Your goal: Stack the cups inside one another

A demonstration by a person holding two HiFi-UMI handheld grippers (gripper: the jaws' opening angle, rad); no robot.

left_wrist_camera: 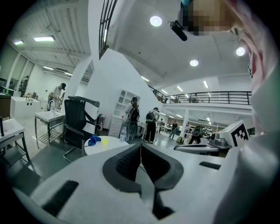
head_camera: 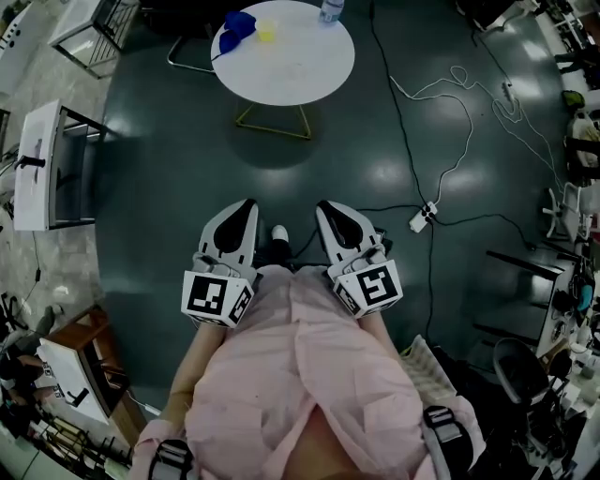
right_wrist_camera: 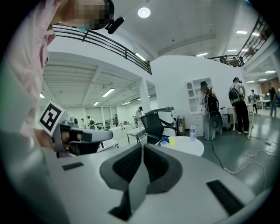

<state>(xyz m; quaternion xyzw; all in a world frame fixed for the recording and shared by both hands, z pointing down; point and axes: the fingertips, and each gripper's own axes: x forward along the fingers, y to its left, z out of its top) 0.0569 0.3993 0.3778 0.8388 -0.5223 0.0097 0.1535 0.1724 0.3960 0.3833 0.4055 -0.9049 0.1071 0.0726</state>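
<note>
The person holds two grippers side by side near the chest: the left gripper [head_camera: 246, 206] and the right gripper [head_camera: 325, 208]. The jaws of both are pressed together, with nothing between them. Well apart from them stands one round table [head_camera: 300, 70]. On it are one yellow cup [head_camera: 267, 31], a blue cup [head_camera: 239, 23] whose number I cannot count, and one bottle [head_camera: 330, 9].

Head view dim, floor [head_camera: 187, 159] glare; ceiling lights [left_wrist_camera: 155, 20] bright; fisheye edges warped, dark.
</note>
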